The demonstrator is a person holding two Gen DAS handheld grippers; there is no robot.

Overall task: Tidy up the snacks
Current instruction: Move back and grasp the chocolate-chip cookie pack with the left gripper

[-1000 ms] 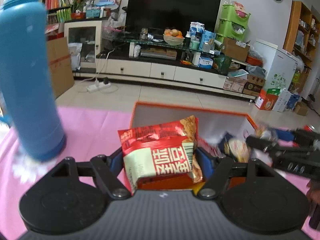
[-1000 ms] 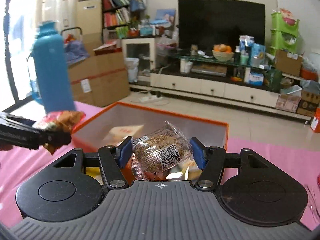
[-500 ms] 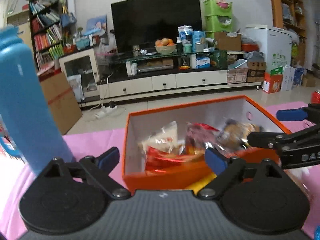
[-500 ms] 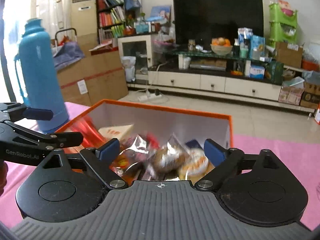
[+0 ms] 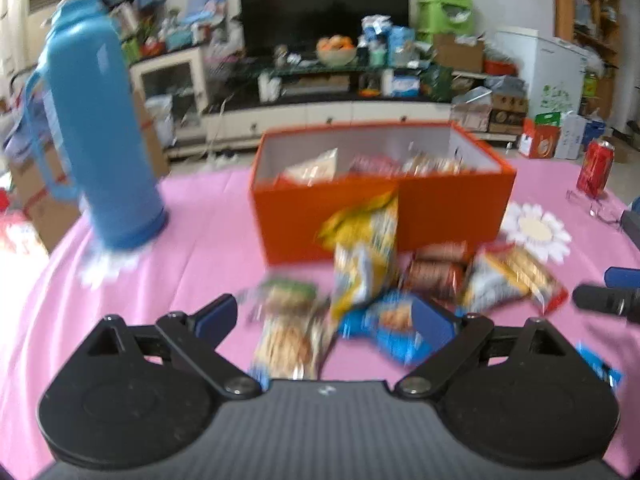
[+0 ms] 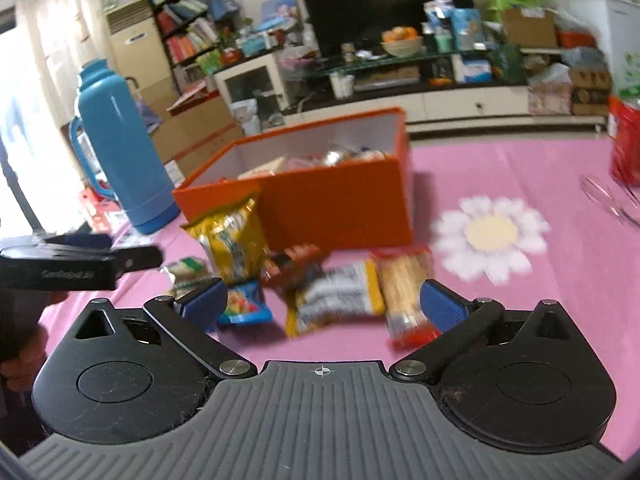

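- While hanging over the loose crinkly snack packets (image 5: 362, 264) (image 6: 332, 292), left gripper (image 5: 326, 314) and right gripper (image 6: 322, 298): jaws just opened wide, nothing between them, likely ready to pick again.
- Packets heaped just before the tall orange cardboard box (image 5: 448, 204) (image 6: 344, 204), some snacks already inside.
- Pink-clothed desk (image 5: 208, 232); upright blue plastic flask (image 5: 102, 136) beside box; cluttered living room, black TV (image 5: 324, 0).

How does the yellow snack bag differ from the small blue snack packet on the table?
The yellow snack bag stands upright, leaning against the orange box; the small blue snack packet lies flat on the pink tablecloth. The yellow bag is clearly larger than the blue packet. Both are outside the box, and no gripper touches either.
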